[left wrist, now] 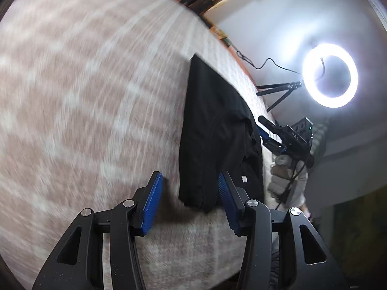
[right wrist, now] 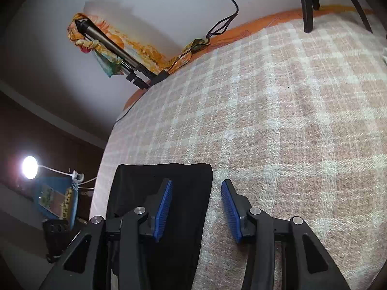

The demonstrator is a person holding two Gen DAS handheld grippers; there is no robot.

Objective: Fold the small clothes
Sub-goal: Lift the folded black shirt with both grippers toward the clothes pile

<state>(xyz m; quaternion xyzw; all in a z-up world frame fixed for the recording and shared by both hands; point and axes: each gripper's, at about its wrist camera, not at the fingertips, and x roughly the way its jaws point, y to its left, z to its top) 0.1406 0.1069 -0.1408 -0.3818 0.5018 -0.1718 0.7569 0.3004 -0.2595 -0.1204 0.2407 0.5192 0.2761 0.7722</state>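
Note:
A small black garment lies folded lengthwise on a pink-and-white checked blanket. My left gripper is open and empty, just above the garment's near end. The right gripper shows at the garment's right edge, held by a gloved hand. In the right wrist view the garment lies under my open right gripper, whose left finger is over the cloth and right finger over the blanket. The left wrist view is motion-blurred.
A lit ring light on a small tripod stands past the blanket's edge. A tripod with a colourful cloth and a black cable lie at the far edge. A small lamp glows beside the bed.

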